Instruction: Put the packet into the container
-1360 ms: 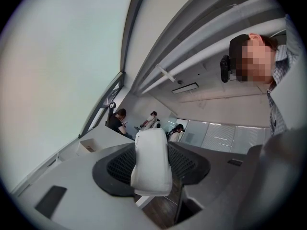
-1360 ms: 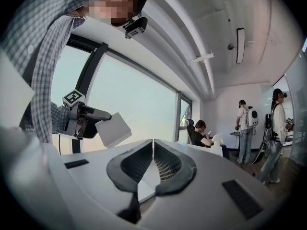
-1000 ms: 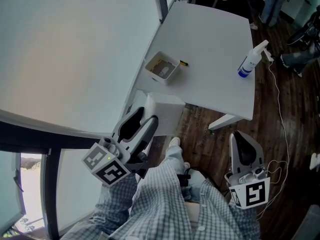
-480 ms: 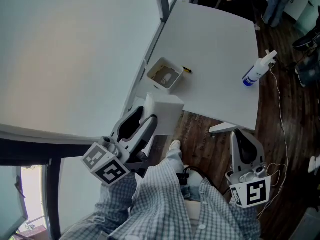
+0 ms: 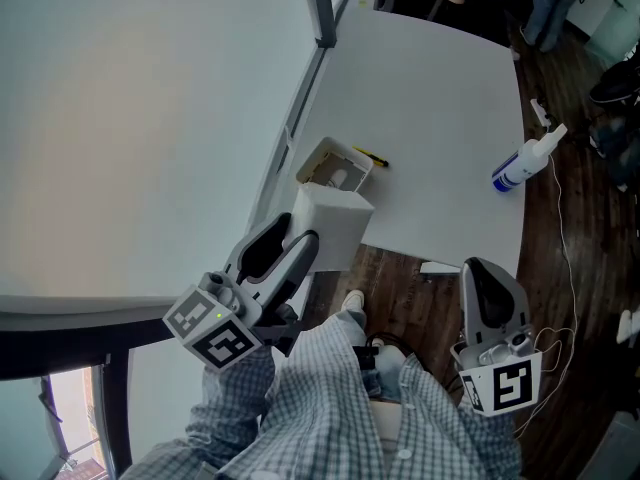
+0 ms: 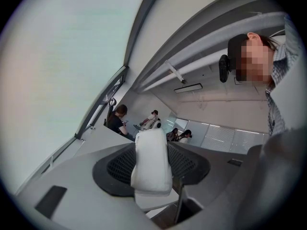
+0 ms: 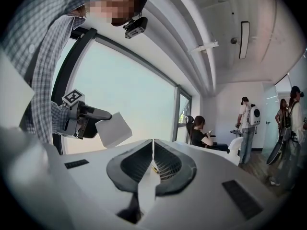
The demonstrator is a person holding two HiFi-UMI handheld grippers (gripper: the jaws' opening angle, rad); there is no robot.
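white cardboard box packet (image 5: 335, 223) between left gripper (image 5: 292, 240) jaws, just before open tan square container (image 5: 335, 165) on white table (image 5: 430, 98) | white-and-blue plastic spray bottle (image 5: 520, 166) at table's right edge | right gripper (image 5: 488, 278) off table, nearer

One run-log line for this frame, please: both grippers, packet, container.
left gripper: shut on packet | right gripper: shut, empty | container: open, on table | packet: near container, not yet inside

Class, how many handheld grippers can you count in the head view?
2. The left gripper is at lower left, shut on the white packet. The right gripper is at lower right, jaws together, holding nothing. None seems hidden.
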